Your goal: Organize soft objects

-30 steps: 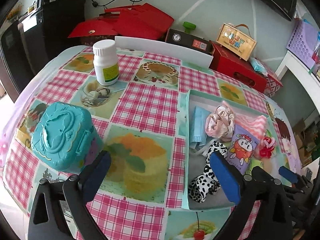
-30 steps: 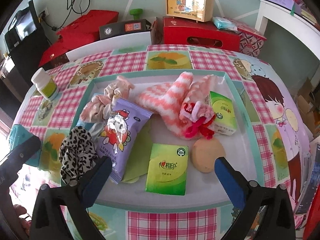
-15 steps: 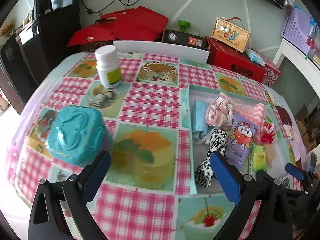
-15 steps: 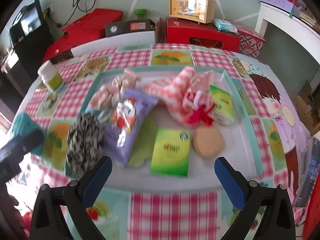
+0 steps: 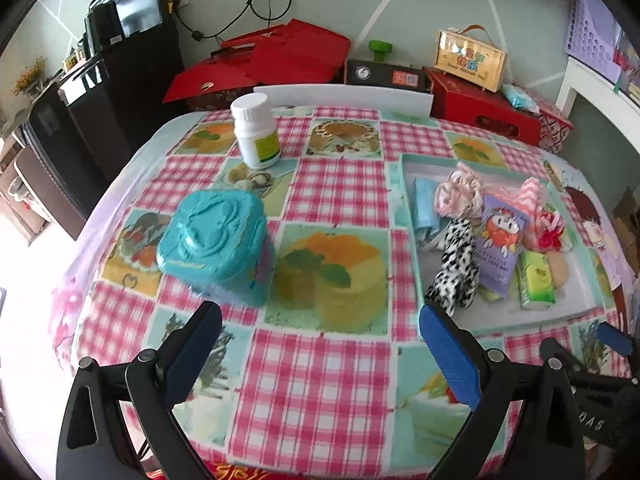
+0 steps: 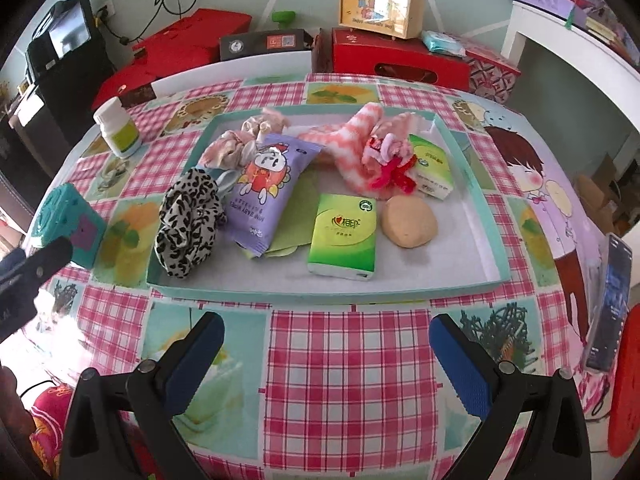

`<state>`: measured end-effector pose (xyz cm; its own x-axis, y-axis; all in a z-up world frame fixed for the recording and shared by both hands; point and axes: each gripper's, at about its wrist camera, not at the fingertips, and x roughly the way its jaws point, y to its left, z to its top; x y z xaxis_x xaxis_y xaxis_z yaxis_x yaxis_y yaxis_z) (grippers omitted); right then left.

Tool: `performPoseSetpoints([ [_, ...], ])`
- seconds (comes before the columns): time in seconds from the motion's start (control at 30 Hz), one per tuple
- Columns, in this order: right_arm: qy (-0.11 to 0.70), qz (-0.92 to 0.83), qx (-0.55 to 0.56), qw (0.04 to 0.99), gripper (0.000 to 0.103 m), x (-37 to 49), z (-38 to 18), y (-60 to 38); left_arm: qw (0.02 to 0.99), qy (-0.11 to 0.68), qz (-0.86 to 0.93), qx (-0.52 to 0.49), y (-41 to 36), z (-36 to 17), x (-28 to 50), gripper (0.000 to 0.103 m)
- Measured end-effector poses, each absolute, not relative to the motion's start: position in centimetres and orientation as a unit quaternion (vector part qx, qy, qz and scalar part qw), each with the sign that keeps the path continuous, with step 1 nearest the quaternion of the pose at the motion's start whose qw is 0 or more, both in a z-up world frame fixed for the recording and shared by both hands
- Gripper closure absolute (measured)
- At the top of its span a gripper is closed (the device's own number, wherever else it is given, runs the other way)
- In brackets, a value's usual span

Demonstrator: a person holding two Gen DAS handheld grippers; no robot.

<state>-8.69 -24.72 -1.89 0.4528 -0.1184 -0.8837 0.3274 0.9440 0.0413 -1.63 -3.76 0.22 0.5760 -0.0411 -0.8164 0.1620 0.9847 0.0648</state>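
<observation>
On the bench (image 6: pixel 348 360), which has a pink checked cloth with cake and fruit pictures on it, there's a shallow teal tray (image 6: pixel 486 204) holding pretty much all the soft stuff. At the tray's left end sits a black-and-white leopard scrunchie (image 6: pixel 188 222), with a pale pink scrunchie (image 6: pixel 232 148) just behind it and a purple snack packet (image 6: pixel 266 192) lying tilted between them and the middle. A pink and white striped sock (image 6: pixel 348 144) is bunched at the back, touching a red and white bow thing (image 6: pixel 390 164), and a green tissue pack (image 6: pixel 432 168) leans just right of that. Nearer the front there's a second green tissue pack (image 6: pixel 344 236) lying flat, with a round tan sponge (image 6: pixel 408 220) just beside it on the right. From the other camera I can also see something light blue and folded (image 5: pixel 426 208) at the tray's far-left corner, can't tell what exactly. Outside the tray, well to the left, a teal plastic box (image 5: pixel 216 240) stands on the cloth, and a white pill bottle (image 5: pixel 256 130) stands upright farther back. The left gripper (image 5: pixel 320 336) hangs over the near edge of the bench with its fingers spread wide, nothing between them. Same deal with the right gripper (image 6: pixel 326 348), wide apart and empty, sitting in front of the tray's near rim.
</observation>
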Motion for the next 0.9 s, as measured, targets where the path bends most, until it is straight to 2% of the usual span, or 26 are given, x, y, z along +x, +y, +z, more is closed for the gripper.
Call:
performPoseSetpoints([
  [0.9, 0.502, -0.135, 0.111, 0.847, 0.000, -9.3, -2.1, -24.8, 0.877, 0.471, -0.053, 0.083, -3.5, -2.5, -3.4, 0.004],
])
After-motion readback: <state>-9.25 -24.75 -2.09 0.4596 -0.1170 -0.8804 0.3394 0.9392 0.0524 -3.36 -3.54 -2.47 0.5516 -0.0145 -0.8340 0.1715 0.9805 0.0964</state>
